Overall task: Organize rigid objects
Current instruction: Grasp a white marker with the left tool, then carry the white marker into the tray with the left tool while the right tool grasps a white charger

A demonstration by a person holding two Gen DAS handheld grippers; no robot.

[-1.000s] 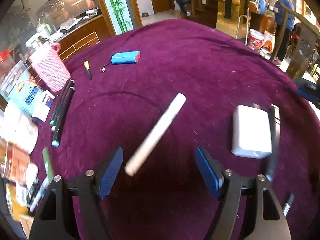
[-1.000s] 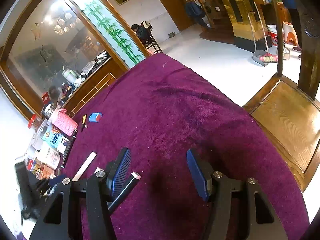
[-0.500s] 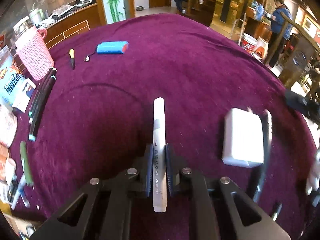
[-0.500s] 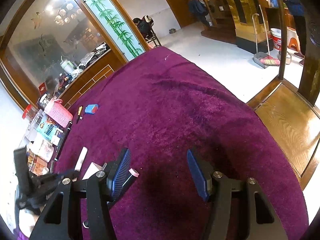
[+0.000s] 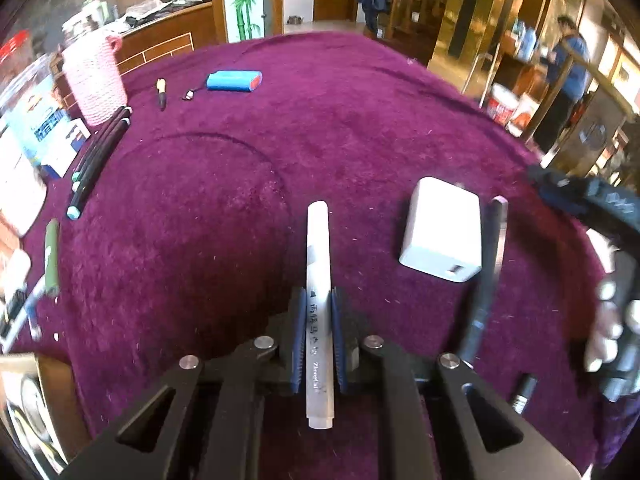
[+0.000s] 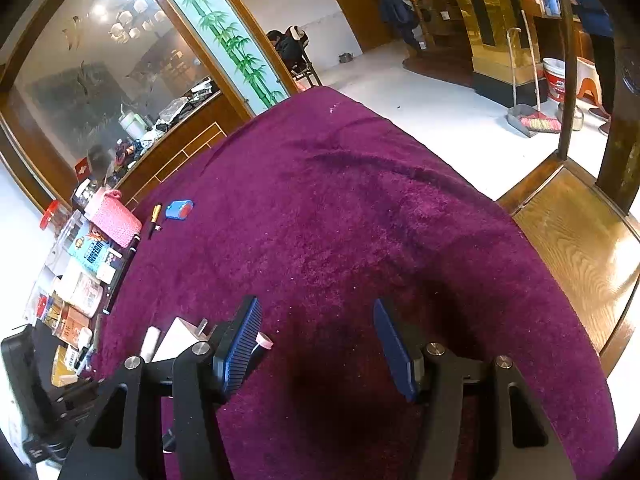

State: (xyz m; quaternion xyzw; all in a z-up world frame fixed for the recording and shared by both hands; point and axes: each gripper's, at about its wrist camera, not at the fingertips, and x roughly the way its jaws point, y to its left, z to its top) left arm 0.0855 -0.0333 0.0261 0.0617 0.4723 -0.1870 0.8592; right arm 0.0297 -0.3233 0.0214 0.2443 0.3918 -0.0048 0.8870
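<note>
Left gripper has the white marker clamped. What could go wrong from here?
1. The left gripper pinches the white marker near its rear half, with a long front overhang; it may pivot in a fast swing.
2. The white charger and dark pen lie close on the right; a sideways sweep might knock them.

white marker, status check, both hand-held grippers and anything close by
Left hand-held gripper shut on white marker. Right hand-held gripper open, empty, over purple cloth. White charger block and dark pen close on the right.
</note>
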